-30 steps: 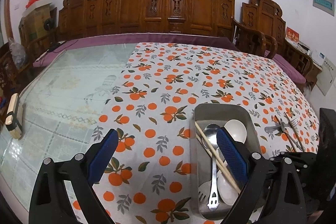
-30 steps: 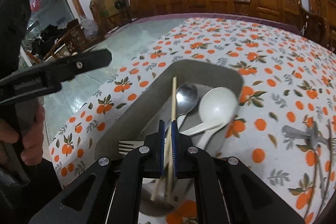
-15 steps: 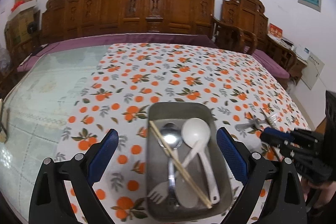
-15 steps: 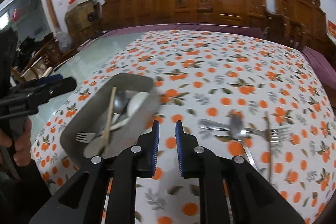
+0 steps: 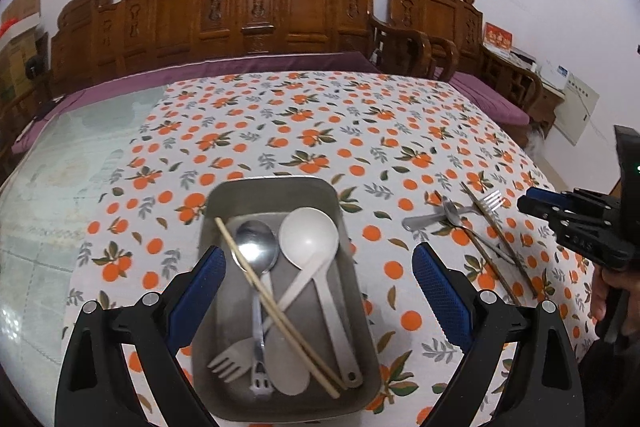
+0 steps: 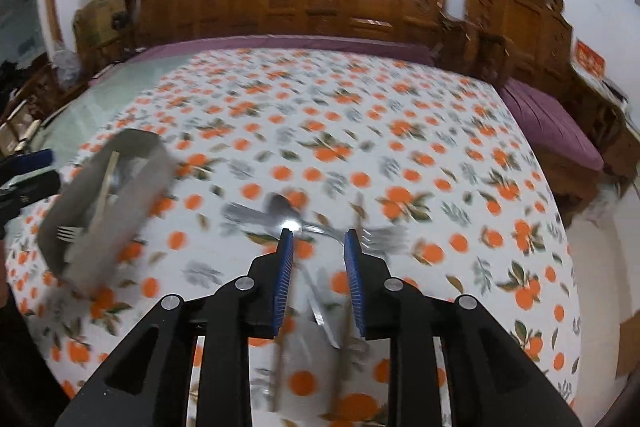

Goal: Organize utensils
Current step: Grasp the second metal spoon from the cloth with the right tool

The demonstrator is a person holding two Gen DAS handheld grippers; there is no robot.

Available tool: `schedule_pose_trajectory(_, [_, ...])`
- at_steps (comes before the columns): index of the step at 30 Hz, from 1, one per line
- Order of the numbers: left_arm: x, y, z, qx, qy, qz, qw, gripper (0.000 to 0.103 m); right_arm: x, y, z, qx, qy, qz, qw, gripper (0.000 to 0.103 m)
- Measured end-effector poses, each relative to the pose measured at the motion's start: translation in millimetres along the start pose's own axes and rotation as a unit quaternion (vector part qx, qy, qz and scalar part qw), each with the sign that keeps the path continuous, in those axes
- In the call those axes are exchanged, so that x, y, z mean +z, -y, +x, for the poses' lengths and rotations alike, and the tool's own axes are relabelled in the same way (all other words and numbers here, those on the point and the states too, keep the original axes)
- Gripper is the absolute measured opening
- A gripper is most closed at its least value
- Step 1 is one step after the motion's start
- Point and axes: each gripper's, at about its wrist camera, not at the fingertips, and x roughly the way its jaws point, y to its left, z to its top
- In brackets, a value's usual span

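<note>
The left hand-held gripper [image 5: 318, 291] points steeply downward, its blue-padded jaws spread wide with nothing pressed between them. The right hand-held gripper [image 6: 319, 251] also tilts downward; its jaws have just been opening, a narrow gap, gripping nothing.

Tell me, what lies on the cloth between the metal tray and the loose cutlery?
Nothing: between the metal tray and the loose cutlery only bare tablecloth shows, in the left wrist view.

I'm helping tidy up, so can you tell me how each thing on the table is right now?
Metal tray: on the tablecloth, holding utensils.
Chopstick: lying across the tray's utensils.
White spoon: in the tray.
Metal fork: loose on the tablecloth.
Left gripper: open, empty.
Right gripper: jaws just opening, empty.
</note>
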Motion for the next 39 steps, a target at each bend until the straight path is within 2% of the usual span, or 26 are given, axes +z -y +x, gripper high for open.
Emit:
schedule_pose_trajectory(4, [-4, 9, 4, -0.002, -0.005, 0.008, 1.0, 0.091, -14, 15, 20, -0.002, -0.024, 0.021, 0.999, 0.028])
schedule_pose_trajectory(8, [-7, 18, 7, -0.002, -0.006, 0.018, 0.9998, 0.091, -22, 13, 33, 0.017, -0.038, 0.013, 0.999, 0.028])
schedule_pose_trajectory(16, [-7, 23, 8, -0.002, -0.004, 0.018, 0.9998, 0.091, -19, -5, 61, 0.042, -0.062, -0.031, 0.997, 0.028])
schedule_pose_trajectory(24, [-9, 31, 11, -0.002, -0.007, 0.023, 0.9997, 0.091, -13, -14, 74, 0.045, -0.074, -0.067, 0.994, 0.026])
schedule_pose_trajectory(34, [-15, 45, 13, -0.004, -0.012, 0.039, 0.9991, 0.091, -9, -29, 76, 0.057, -0.091, -0.095, 0.99, 0.004])
schedule_pose_trajectory(39, [-15, 54, 11, -0.008, -0.012, 0.045, 0.9989, 0.091, -8, -30, 72, 0.058, -0.085, -0.088, 0.991, 0.003])
